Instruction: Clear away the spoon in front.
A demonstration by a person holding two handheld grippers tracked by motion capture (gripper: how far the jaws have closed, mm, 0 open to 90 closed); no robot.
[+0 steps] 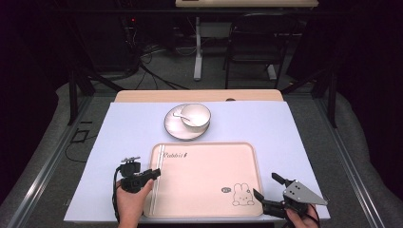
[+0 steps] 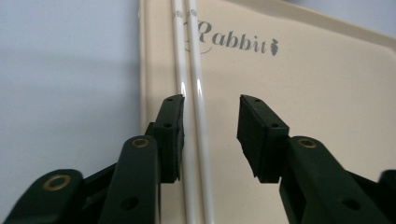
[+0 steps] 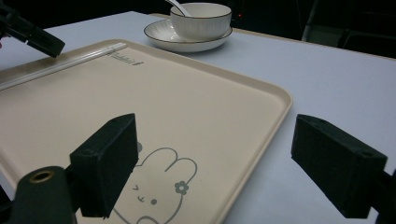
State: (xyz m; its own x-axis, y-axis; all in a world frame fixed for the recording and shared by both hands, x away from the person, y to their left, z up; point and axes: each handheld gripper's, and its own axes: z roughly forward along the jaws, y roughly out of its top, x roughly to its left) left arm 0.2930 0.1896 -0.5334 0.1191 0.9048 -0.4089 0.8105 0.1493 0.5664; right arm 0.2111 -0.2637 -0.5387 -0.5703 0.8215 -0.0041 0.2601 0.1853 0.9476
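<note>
The chopsticks (image 2: 191, 93) are seen lying on the tray (image 2: 303, 93) between the jaws of the left claw (image 2: 210, 135) (parted, nearer its left jaw), unclamped.

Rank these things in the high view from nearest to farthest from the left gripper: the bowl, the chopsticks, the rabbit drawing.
From the left gripper:
1. Chopsticks, on the tray's left side, right at the jaws.
2. Rabbit drawing, near the tray's right front corner.
3. Bowl, on the plate beyond the tray.
</note>
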